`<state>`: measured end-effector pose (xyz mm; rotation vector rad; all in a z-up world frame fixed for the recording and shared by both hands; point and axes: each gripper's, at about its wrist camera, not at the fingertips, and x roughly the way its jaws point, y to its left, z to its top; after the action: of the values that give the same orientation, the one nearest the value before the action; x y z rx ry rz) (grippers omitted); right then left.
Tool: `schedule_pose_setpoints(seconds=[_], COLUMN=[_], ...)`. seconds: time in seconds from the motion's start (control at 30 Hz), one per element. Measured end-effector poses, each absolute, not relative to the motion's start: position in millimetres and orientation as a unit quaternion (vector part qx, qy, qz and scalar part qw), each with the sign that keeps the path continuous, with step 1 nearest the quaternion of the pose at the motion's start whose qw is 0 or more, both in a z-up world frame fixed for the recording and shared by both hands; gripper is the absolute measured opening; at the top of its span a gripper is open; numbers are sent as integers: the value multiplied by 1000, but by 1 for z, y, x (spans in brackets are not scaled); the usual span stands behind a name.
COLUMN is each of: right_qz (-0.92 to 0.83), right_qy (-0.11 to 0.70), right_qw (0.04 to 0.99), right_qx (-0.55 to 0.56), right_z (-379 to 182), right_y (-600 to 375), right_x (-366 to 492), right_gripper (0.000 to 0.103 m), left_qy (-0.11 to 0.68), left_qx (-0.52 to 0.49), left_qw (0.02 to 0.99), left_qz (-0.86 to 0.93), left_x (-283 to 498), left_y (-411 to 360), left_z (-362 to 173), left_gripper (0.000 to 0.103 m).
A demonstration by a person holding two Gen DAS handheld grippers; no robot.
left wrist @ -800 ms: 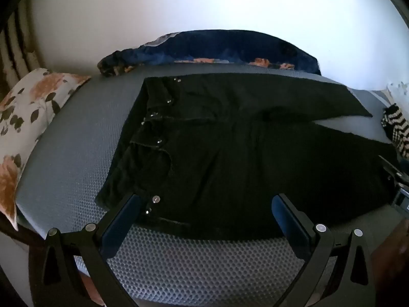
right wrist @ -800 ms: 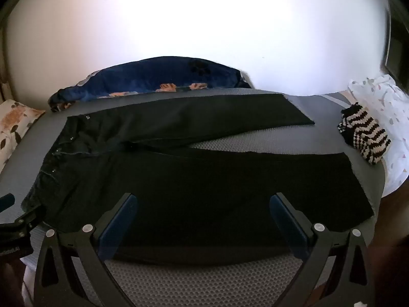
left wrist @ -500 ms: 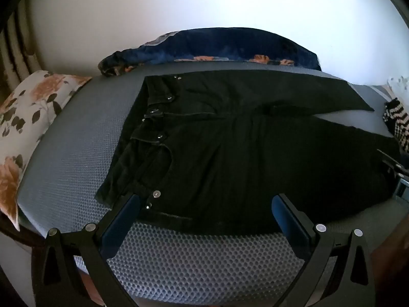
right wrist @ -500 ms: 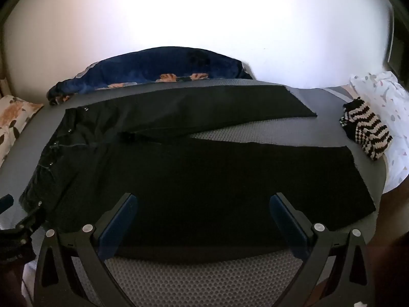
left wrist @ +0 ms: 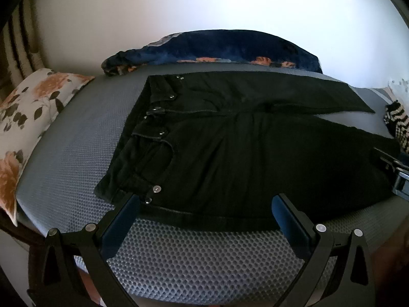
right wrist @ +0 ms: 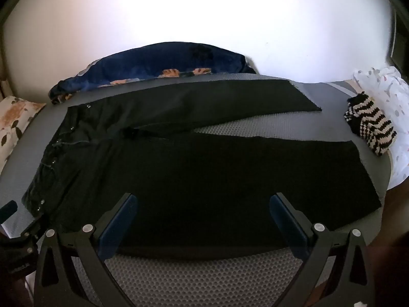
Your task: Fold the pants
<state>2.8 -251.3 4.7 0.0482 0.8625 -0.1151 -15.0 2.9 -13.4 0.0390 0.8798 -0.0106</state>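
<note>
a: where do we see the pants [left wrist: 230, 153]?
b: spread flat on the grey mattress [left wrist: 64, 168], legs apart.
a: and our hand-held grippers?
b: left hand-held gripper [left wrist: 204, 206] and right hand-held gripper [right wrist: 203, 204] both gape wide, gripping nothing.

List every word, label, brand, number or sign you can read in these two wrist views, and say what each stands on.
No text can be read.
The left gripper body, low left in the right wrist view, carries faint lettering: too dark and blurred to read.
The black pants show metal rivets and buttons only, with no legible marking.
</note>
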Motion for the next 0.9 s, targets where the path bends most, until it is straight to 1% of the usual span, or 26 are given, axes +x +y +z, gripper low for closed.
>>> schedule_pose_setpoints(seconds=[0.9], right_qz=[-60], right_qy=[430], right_qw=[900], right_qx=[30], right_z=[2], right_y=[-258], right_x=[6], right_gripper=[103], left_qy=[438], left_qx=[13], left_qw=[899], left_qz=[0], left_x=[-11], left_y=[3], left_z=[-26], left_gripper=[102])
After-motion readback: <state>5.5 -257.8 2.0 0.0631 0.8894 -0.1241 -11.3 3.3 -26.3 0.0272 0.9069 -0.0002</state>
